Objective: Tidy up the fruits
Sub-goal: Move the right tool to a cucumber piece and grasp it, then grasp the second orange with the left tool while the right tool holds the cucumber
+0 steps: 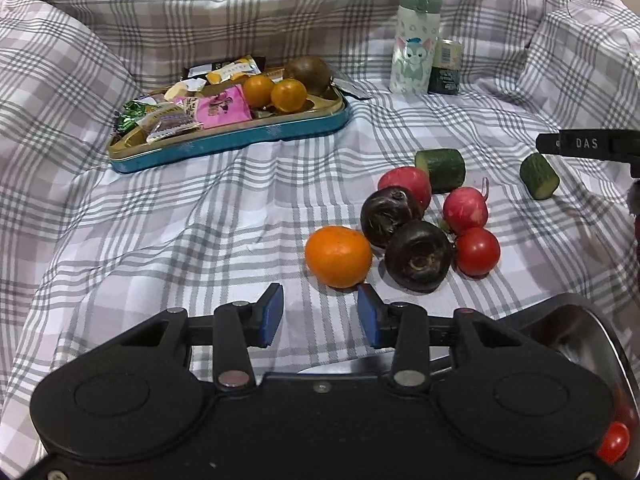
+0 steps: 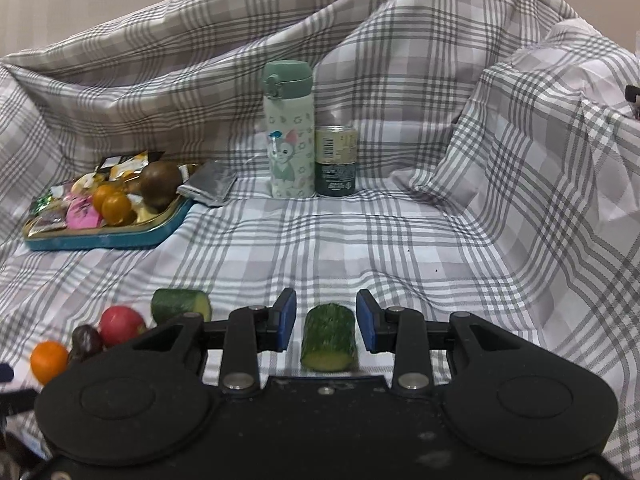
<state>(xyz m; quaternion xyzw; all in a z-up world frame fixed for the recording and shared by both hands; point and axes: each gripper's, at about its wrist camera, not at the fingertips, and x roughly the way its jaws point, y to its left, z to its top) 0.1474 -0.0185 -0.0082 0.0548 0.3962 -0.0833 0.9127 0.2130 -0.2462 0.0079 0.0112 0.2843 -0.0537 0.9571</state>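
My left gripper [image 1: 320, 316] is open just short of an orange [image 1: 338, 256], with nothing between its blue pads. Behind the orange lie two dark round fruits [image 1: 418, 256], two radishes [image 1: 465, 210], a red tomato [image 1: 478, 251] and a cucumber piece [image 1: 440, 170]. My right gripper [image 2: 326, 320] is open over a second cucumber piece [image 2: 329, 338]. That piece lies on the cloth between the pads, with a small gap on each side. A blue tin tray [image 1: 224, 146] at the far left holds two small oranges [image 1: 288, 95], a kiwi [image 1: 308, 70] and snack packets.
A pale green flask [image 2: 289, 136] and a small can [image 2: 336, 160] stand at the back. A shiny metal bowl [image 1: 580, 340] with a red tomato [image 1: 612, 442] sits at the left view's lower right. The checked cloth [image 2: 360, 248] rises in folds behind and to the right.
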